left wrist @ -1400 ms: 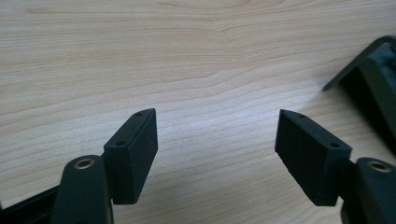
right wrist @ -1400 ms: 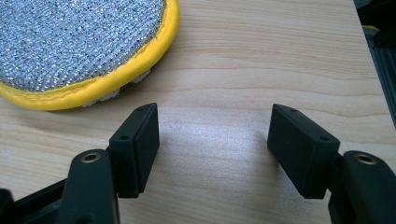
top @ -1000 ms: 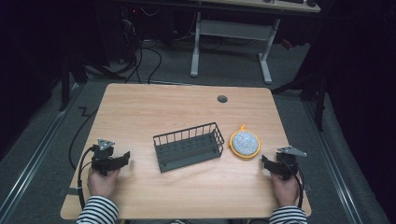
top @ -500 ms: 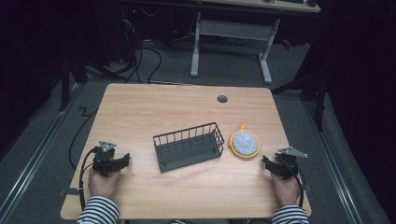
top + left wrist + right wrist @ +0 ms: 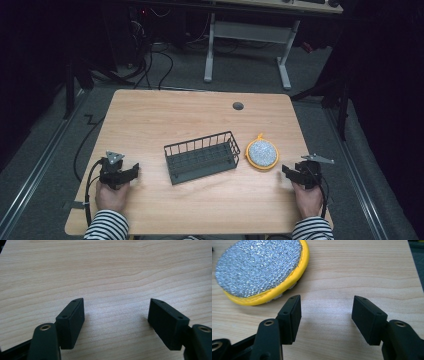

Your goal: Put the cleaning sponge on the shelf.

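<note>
scrubber pad [image 5: 262, 154], one, round w/ silver top & yellow rim, lay flat toward the table's [image 5: 150, 120] right edge, just right of the wire basket [image 5: 202, 157].

going l to r: left gripper [image 5: 131, 172] sat near the front-left corner, jaws apart, nothing betw them, bare wood under. one black wire basket mid-table, looked empty. then the pad. right gripper [image 5: 286, 171] near the right edge, just short of the pad; its jaws had just been closing a bit but stood wide, nothing betw them.

step prob: reach for the pad w/ right gripper. best to come in low, straddle the rim, close on the edge, not the top.

counts: 2 grippers, 1 basket, 1 pad.
</note>
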A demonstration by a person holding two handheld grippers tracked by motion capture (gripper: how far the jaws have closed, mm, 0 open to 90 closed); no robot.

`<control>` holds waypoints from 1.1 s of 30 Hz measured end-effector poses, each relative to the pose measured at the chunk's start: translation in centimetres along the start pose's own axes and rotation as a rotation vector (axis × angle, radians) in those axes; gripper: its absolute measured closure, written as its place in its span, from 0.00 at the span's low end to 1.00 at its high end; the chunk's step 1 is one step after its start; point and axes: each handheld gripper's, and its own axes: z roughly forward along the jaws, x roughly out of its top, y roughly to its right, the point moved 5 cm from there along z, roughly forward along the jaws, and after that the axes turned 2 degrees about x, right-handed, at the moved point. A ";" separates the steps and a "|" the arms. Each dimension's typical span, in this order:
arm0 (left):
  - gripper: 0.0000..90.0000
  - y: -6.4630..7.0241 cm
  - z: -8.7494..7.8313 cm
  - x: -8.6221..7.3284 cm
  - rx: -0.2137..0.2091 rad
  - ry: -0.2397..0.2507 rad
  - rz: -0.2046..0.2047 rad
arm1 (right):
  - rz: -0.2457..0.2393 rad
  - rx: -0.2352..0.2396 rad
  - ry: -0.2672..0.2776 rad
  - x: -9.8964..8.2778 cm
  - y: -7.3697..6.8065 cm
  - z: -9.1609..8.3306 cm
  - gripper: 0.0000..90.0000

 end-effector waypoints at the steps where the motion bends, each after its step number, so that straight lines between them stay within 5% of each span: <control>1: 0.33 0.0 0.0 0.0 0.000 0.000 0.000 | 0.000 0.000 0.000 0.0 0.0 0.0 0.46; 9: 0.33 0.0 0.0 0.0 0.000 0.000 0.000 | -0.024 0.039 0.014 2.9 -1.2 -1.0 0.47; 19: 0.33 0.0 0.0 0.0 0.000 0.000 0.000 | -0.082 0.059 -0.054 6.3 -3.3 1.0 0.48; 33: 0.33 0.0 0.0 0.0 0.000 0.000 0.000 | -0.001 0.095 -0.131 6.7 -3.0 4.0 0.48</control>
